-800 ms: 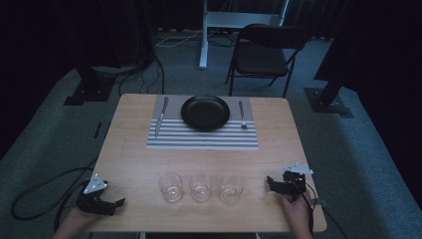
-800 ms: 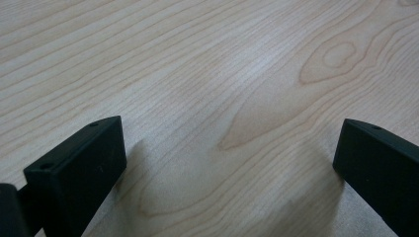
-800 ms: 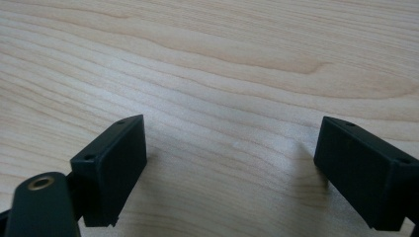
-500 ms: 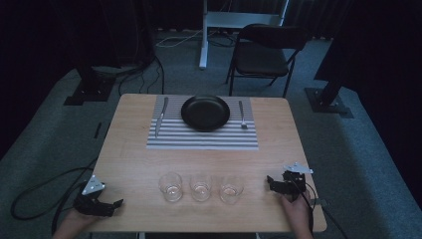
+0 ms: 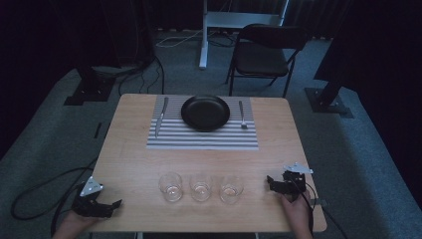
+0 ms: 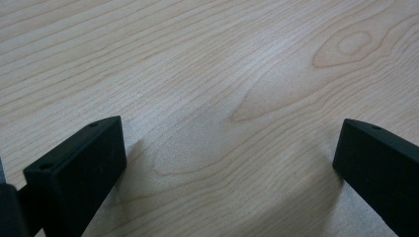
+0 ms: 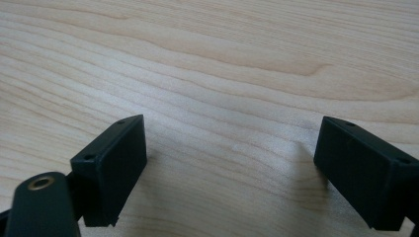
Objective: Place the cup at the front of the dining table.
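Both my claws, left gripper (image 5: 113, 204) and right gripper (image 5: 271, 181), sit gaping wide, holding nothing, near the table (image 5: 134, 159) edge; three glasses (image 5: 201, 187) stand between them, bare wood ahead.

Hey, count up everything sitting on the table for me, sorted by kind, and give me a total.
Clear glasses: 3
Black plate: 1
Knife: 1
Fork: 1
Striped placemat: 1
Total: 7
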Action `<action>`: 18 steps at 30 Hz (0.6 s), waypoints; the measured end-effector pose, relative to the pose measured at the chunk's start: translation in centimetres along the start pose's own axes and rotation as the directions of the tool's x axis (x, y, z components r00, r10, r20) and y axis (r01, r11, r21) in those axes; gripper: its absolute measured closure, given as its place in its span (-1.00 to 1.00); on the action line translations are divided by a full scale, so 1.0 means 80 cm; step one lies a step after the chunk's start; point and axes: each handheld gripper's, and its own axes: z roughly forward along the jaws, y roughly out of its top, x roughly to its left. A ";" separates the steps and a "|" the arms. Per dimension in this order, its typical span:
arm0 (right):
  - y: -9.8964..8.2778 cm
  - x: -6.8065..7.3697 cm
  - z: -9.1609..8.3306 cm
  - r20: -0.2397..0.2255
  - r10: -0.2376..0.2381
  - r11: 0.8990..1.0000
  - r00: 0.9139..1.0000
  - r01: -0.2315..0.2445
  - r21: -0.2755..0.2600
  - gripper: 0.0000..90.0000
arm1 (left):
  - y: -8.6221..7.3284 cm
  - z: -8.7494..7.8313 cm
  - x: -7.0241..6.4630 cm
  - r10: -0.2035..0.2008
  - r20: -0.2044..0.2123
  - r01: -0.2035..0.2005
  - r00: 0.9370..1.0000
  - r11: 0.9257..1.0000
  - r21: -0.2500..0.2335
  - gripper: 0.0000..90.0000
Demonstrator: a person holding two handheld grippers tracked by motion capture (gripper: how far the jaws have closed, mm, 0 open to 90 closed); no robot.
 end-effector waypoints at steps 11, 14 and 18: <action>0.000 0.000 0.000 0.000 0.001 1.000 1.000 -0.001 0.000 -0.73 | 0.006 0.002 -0.010 0.052 0.046 -0.052 0.998 0.999 0.002 -0.93; 0.000 0.000 0.000 0.000 0.001 1.000 1.000 -0.001 0.000 -0.73 | 0.009 0.000 -0.015 0.071 0.050 -0.070 0.996 0.997 -0.008 -0.91; 0.000 0.000 0.000 0.000 0.001 1.000 1.000 -0.001 0.000 -0.73 | 0.017 -0.004 -0.026 0.098 0.063 -0.097 0.993 0.995 -0.023 -0.91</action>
